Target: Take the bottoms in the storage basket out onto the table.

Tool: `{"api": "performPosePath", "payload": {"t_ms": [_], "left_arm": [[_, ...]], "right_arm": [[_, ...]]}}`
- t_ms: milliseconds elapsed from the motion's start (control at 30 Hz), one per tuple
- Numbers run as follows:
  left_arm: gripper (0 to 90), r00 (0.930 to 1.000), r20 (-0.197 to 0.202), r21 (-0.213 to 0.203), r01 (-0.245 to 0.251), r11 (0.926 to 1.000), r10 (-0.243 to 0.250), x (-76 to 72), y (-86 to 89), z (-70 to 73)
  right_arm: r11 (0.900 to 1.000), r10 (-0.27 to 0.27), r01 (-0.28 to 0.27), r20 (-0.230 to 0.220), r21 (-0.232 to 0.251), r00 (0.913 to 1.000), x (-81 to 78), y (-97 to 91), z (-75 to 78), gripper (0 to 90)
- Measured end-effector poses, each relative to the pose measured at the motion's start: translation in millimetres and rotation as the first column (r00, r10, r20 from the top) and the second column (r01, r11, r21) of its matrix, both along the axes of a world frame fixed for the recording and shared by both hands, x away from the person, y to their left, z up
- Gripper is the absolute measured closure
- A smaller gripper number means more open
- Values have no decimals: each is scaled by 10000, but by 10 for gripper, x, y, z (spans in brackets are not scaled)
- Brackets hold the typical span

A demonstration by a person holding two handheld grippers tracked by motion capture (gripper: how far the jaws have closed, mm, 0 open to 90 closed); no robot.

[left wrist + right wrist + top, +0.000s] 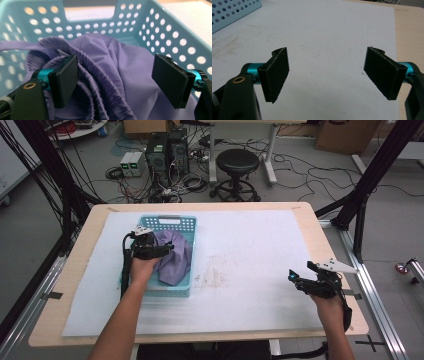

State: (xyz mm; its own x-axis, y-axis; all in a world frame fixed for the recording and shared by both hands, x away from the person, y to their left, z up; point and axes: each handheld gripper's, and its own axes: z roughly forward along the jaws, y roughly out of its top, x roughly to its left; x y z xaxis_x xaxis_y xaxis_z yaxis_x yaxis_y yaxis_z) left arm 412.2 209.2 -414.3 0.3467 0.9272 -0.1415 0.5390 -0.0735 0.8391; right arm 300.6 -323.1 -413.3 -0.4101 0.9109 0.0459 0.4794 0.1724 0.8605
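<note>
My left gripper hangs wide open, empty, over crumpled purple cloth with an elastic-gathered hem in the perforated light-blue plastic basket. My right gripper, jaws equally spread and empty, hovers above the matte white mat.

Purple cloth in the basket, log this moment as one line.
left gripper open over purple cloth | cloth in blue basket | right gripper open above white mat

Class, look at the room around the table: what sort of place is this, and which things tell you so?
Probably a lab or workshop for recording handling tasks: computer towers and loose cables on the floor, a black frame around the table, and a rolling stool.
</note>
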Motion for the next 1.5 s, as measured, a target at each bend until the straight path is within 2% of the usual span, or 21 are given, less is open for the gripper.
{"api": "performPosePath", "payload": {"t_ms": [33,67,100,167,267,333,400,467,533,733,800,900,933,1033,1100,1200,1300,1333,1400,1433,1500], "left_arm": [[207,9996,-283,-124,-52,9999,49,31,-10,-37],[206,9996,-283,-124,-52,9999,49,31,-10,-37],[201,9980,-605,21,-188,9998,189,64,-24,-81],[175,9969,-753,126,-237,9996,246,82,-36,-103],[174,9898,-1338,356,-451,9983,495,137,-98,-177],[174,9861,-1623,647,-266,9975,368,161,-165,-213],[174,9831,-1825,698,-10,9976,137,179,-237,-235],[174,9823,-1870,972,143,9952,42,197,-313,-244],[166,9803,-1967,1612,165,9868,157,220,-376,-265],[150,9765,-2135,2096,161,9777,297,263,-378,-295],[218,9773,-2066,2440,55,9698,464,272,-369,-286],[404,9813,-1877,2501,63,9682,421,264,-300,-264],[493,9814,-1892,2426,138,9700,334,262,-266,-257],[637,9834,-1812,2034,265,9787,110,244,-222,-231],[720,9853,-1707,1614,272,9865,8,228,-196,-197],[736,9932,-1167,1027,65,9947,55,188,-133,-143],[739,9985,-527,691,-82,9976,119,139,-73,-49],[740,9985,-527,691,-82,9976,119,139,-73,-49],[741,10000,-62,348,-43,9994,45,102,-37,28],[742,9993,374,82,0,10000,-3,64,-22,97],[743,9986,537,-46,24,10000,-21,46,-15,126]], "right_arm": [[10000,2,-2,17,-1,10000,2,-4,-1,204],[10000,2,-2,17,-1,10000,2,-4,-1,204],[10000,-13,13,24,12,10000,2,-7,2,204],[10000,-9,9,32,11,10000,1,-7,4,204],[10000,-14,14,13,2,10000,1,-5,4,204],[10000,34,-34,31,-41,10000,7,-2,0,204],[9999,50,-50,22,-95,10000,10,2,-2,204],[10000,27,-27,5,-85,10000,12,2,-3,204],[10000,4,-4,3,-78,10000,10,-3,-2,205],[9999,-106,106,33,-50,9999,-12,-38,2,205],[9998,-182,182,8,-26,9998,-19,-63,-2,205],[9997,-255,255,32,12,9997,-28,-88,2,205],[9996,-282,282,48,-4,9996,-31,-98,2,205],[9994,-338,338,30,14,9994,-36,-119,0,205],[9992,-386,386,24,62,9993,-37,-126,1,206],[9990,-430,430,18,77,9991,-45,-131,10,206],[9989,-462,462,61,82,9989,-54,-132,15,206],[9989,-462,462,61,82,9989,-54,-132,15,206],[9989,-452,451,59,108,9990,-57,-131,17,205],[9990,-427,427,31,136,9991,-57,-122,17,206],[9992,-380,379,53,91,9993,-54,-114,16,206]]}}
